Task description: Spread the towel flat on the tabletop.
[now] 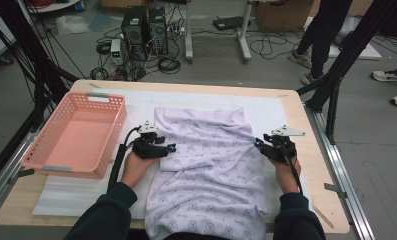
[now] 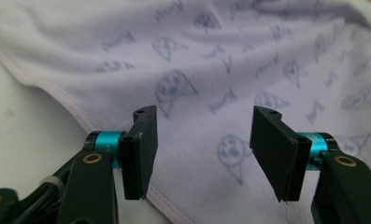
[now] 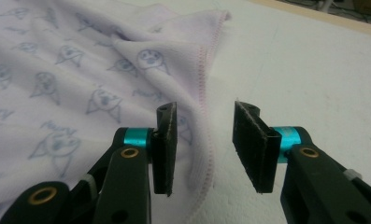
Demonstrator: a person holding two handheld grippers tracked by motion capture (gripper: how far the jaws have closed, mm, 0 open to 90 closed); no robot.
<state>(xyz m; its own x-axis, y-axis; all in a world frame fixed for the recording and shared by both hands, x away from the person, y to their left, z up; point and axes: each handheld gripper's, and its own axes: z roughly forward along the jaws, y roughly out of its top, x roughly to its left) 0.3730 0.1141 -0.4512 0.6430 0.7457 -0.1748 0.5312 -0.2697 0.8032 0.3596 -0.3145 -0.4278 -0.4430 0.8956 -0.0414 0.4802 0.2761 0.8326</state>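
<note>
A lilac cloth [image 1: 206, 165] printed with small blue faces lies spread on the white mat, and its near end hangs over the table's front edge. My left gripper [image 1: 172, 148] rests at the cloth's left edge. In the left gripper view it [image 2: 204, 149] is open, with the cloth [image 2: 220, 60] flat beyond the gap and nothing pinched. My right gripper [image 1: 258, 143] sits at the cloth's right edge. In the right gripper view it [image 3: 204, 144] is open, and the pink-stitched hem [image 3: 203, 93] runs through the gap without touching either pad.
A pink plastic basket [image 1: 113, 131] stands on the table's left side, close to my left hand. The white foam mat [image 1: 266, 107] covers most of the wooden table [image 1: 316, 165]. Black frame poles rise at both sides, and a person stands beyond the far edge.
</note>
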